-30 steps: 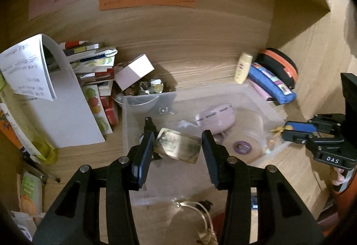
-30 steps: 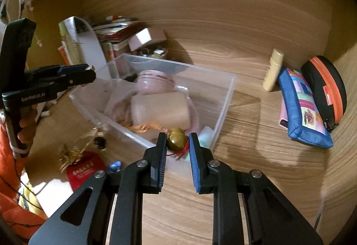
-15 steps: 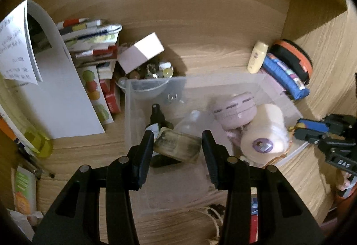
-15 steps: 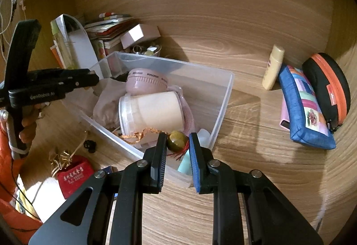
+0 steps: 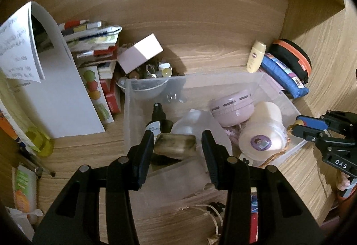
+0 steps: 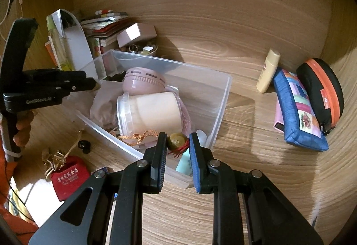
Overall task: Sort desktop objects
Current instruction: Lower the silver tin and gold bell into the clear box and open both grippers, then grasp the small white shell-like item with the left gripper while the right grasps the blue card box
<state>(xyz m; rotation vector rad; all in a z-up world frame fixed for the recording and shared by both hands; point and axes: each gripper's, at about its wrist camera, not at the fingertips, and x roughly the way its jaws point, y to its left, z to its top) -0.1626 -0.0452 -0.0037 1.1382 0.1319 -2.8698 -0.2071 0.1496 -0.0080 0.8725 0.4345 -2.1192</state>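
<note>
A clear plastic bin (image 5: 223, 80) stands on the wooden desk and holds a pink round case (image 5: 232, 106), a cream jar (image 5: 263, 135), a small black spray bottle (image 5: 158, 120) and crumpled plastic. My left gripper (image 5: 177, 144) is shut on a brownish block (image 5: 175, 146), held over the bin's near left part. In the right wrist view my right gripper (image 6: 178, 142) is shut on an olive-green bead with red tassel (image 6: 177, 141), held over the near corner of the bin (image 6: 221, 106).
Books and papers (image 5: 67, 89) and a white box (image 5: 140, 53) on a bowl of trinkets lie left of the bin. A lotion bottle (image 6: 267, 71), blue pouch (image 6: 299, 115) and black-orange case (image 6: 321, 91) lie right. A red pouch (image 6: 67, 178) lies in front.
Both grippers have moved forward and down over the bin with their objects still held. The bin's contents now show more closely.
</note>
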